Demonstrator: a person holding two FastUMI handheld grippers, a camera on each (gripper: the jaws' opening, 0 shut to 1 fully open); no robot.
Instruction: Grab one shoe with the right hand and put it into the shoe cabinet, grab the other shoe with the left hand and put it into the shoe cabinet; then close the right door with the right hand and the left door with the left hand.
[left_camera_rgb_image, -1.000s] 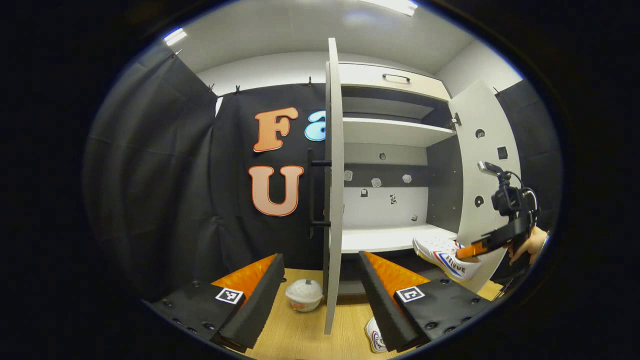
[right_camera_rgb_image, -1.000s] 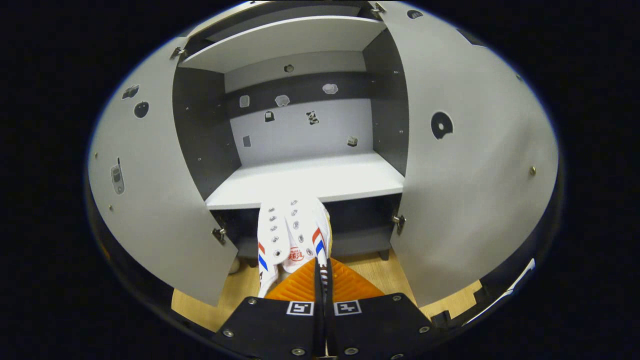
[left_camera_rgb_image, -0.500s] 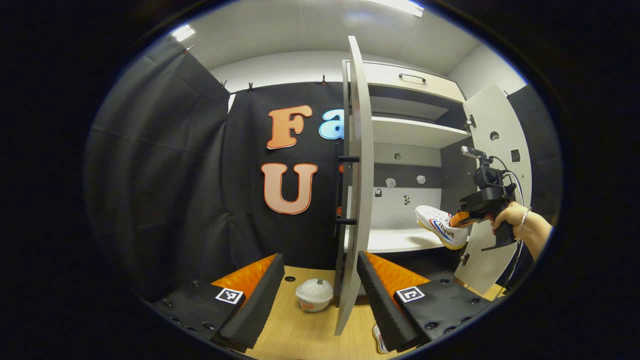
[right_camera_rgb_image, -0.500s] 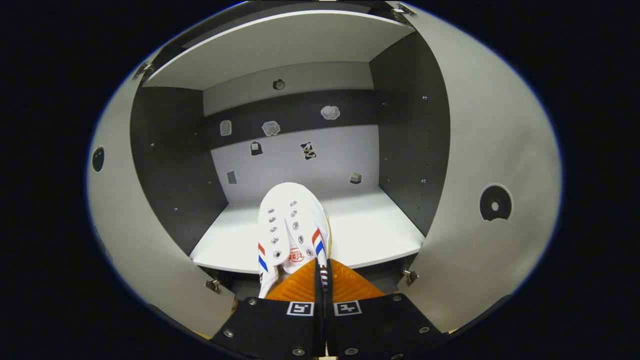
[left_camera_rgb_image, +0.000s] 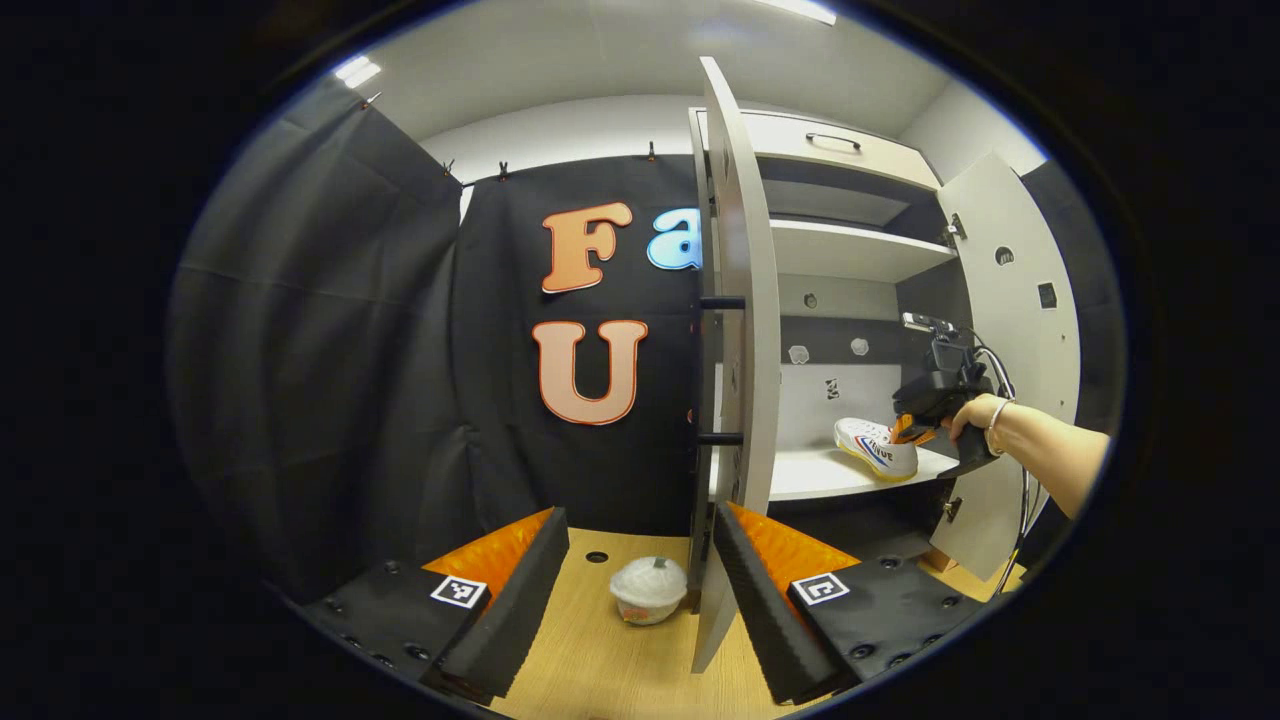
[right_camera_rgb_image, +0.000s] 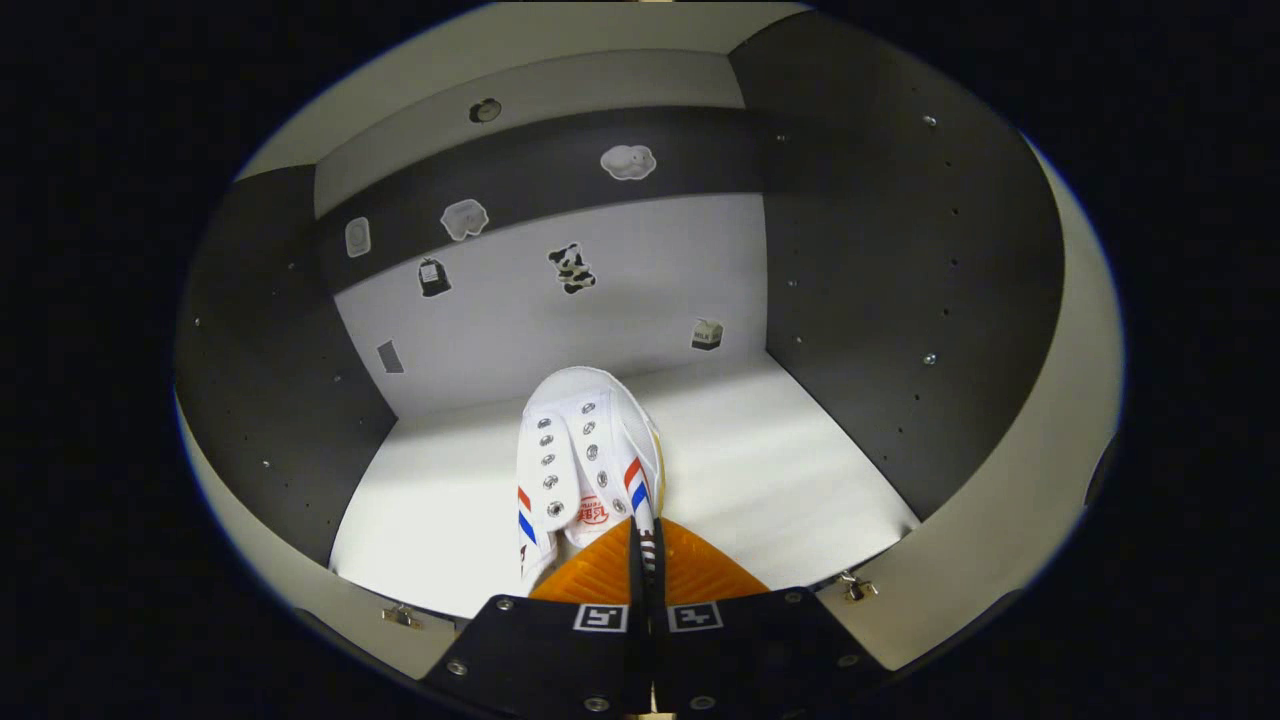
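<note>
White canvas with red and blue stripes: the shoe (right_camera_rgb_image: 585, 465) now sits low over the middle shelf (right_camera_rgb_image: 780, 470) of the shoe cabinet (left_camera_rgb_image: 850, 260), where half a second ago it hung at the shelf's front edge. The right tongs (right_camera_rgb_image: 645, 545) have carried it well inside and are pinched tight on its heel end. From the left gripper view the sole looks to rest on the shelf near its front edge (contact is hard to confirm), so release seems the next step. The left tongs (left_camera_rgb_image: 640, 560) are spread wide and hold nothing, hanging above the wooden floor (left_camera_rgb_image: 600, 670) beside the left door (left_camera_rgb_image: 740, 330). The second shoe, glimpsed earlier at that view's lower edge, is now hidden. A small domed white cup (left_camera_rgb_image: 648, 590) stands by the door's foot.
</note>
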